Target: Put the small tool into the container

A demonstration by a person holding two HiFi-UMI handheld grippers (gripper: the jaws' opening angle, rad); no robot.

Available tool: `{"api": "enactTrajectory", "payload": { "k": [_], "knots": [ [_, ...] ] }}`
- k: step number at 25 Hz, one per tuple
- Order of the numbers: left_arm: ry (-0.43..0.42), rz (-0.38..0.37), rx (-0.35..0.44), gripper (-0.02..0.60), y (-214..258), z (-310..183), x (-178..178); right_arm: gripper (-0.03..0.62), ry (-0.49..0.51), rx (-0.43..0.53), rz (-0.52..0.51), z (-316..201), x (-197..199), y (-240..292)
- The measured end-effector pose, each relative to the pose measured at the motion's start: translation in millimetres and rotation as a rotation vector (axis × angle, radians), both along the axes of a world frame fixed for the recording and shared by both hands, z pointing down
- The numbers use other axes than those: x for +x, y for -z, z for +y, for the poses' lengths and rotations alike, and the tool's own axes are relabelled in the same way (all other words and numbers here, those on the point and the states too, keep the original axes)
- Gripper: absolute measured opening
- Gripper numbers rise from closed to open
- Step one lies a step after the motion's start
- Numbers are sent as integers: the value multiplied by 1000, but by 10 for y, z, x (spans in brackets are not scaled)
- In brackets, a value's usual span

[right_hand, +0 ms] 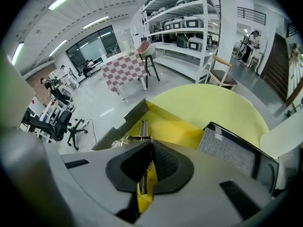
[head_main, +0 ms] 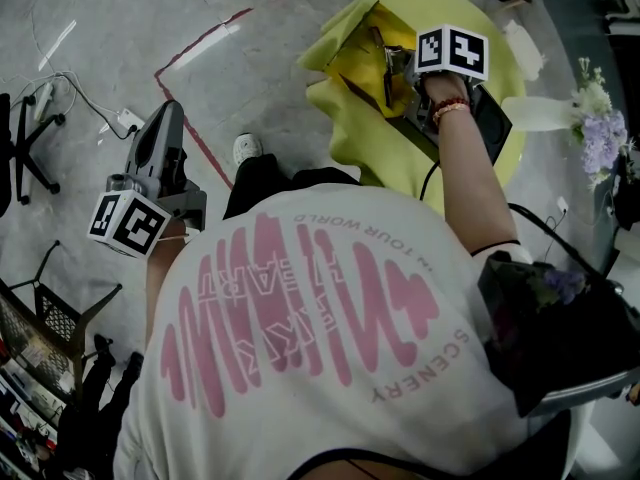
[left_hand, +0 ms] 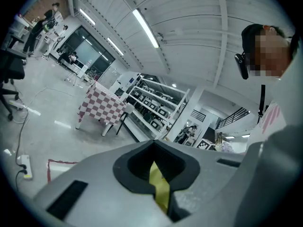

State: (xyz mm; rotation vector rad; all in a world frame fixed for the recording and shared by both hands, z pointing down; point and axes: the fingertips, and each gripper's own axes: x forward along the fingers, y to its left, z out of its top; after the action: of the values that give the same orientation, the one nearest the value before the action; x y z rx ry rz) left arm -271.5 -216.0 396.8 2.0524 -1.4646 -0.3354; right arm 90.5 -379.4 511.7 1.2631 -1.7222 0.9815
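Note:
My right gripper [head_main: 392, 68] reaches over the round yellow table [head_main: 445, 8]. Its jaws are shut on a thin metal tool [right_hand: 142, 129], whose far end points into an open yellow container [right_hand: 165, 126] with a grey flap [right_hand: 120, 126]. In the head view the container [head_main: 362, 56] lies at the table's left side, right beside the gripper tips. My left gripper [head_main: 167, 114] hangs off to the left over the floor, tilted upward. In the left gripper view its jaws [left_hand: 152, 148] are shut with no object between them; only a yellow strip shows in the gap.
A dark flat grey-topped pad [right_hand: 232, 150] lies on the table right of the container. Flowers [head_main: 600, 128] and a white object [head_main: 525, 48] sit at the table's right. On the floor are a power strip [head_main: 125, 123], a red tape line [head_main: 200, 43] and an office chair [head_main: 20, 138].

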Motion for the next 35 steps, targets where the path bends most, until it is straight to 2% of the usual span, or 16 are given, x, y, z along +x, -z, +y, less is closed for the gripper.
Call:
{"api": "enactTrajectory", "payload": {
  "k": [35],
  "knots": [
    [29,11,-23,6,-35,146,-32,28,-53,-28,-17,25,109,-176]
  ]
}}
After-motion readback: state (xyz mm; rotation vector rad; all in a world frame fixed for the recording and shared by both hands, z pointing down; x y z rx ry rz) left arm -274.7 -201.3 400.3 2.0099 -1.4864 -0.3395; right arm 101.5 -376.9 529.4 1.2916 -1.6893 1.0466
